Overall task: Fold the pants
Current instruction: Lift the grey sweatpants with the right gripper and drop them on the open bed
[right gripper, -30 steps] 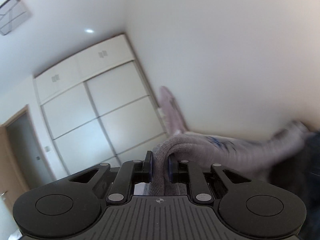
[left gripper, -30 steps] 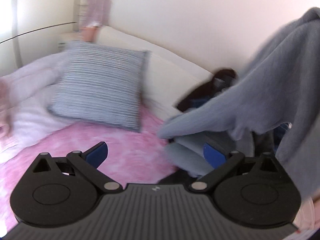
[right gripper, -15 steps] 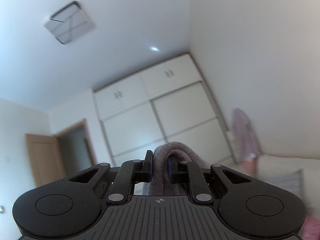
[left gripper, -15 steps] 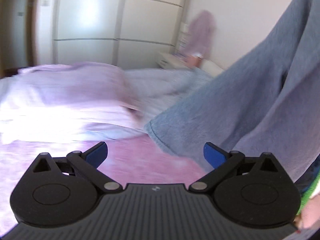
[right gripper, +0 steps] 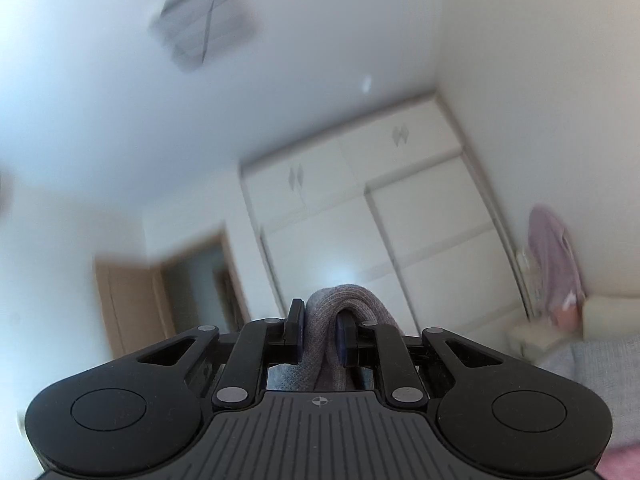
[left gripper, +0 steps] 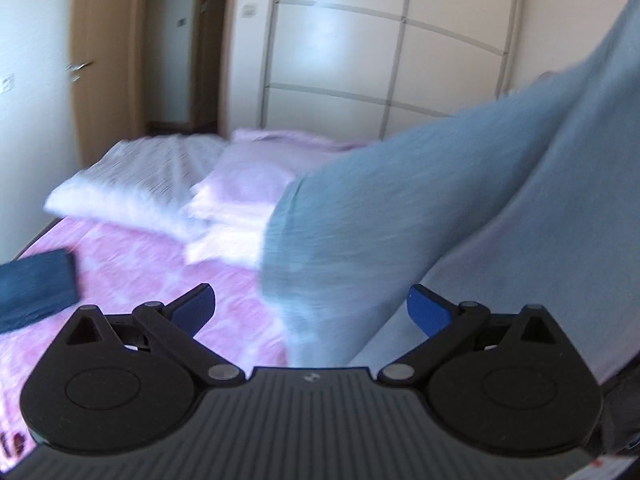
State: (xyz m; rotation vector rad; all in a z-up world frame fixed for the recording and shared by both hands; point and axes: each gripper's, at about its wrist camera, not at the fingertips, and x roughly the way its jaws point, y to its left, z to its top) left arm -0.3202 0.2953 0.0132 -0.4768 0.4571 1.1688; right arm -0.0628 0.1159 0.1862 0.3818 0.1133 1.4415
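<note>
Grey-blue pants [left gripper: 400, 208] hang in the air, and one leg sweeps down from the upper right across the left wrist view, blurred by motion. My left gripper [left gripper: 310, 300] is open; the hem of that leg swings in front of its blue pads [left gripper: 196, 304] without touching them. My right gripper [right gripper: 320, 328] points up toward the ceiling. A bunched fold of the pants [right gripper: 344, 300] is pinched between its pads and bulges over the tips. Its jaws are opening slightly, with the fabric still between them.
Below lies a bed with a pink cover [left gripper: 140, 264]. Folded pale bedding [left gripper: 132, 184] is stacked at its far end, and a dark blue folded garment [left gripper: 36, 284] lies at the left. Beyond are a white wardrobe [left gripper: 380, 60] and a wooden door [left gripper: 108, 60]. A pink garment [right gripper: 554, 248] hangs on the wall.
Both views swung across the room, from the headboard and striped pillow to the wardrobe and door. The pants leg swept across the left view. The right gripper kept its hold and tilted upward.
</note>
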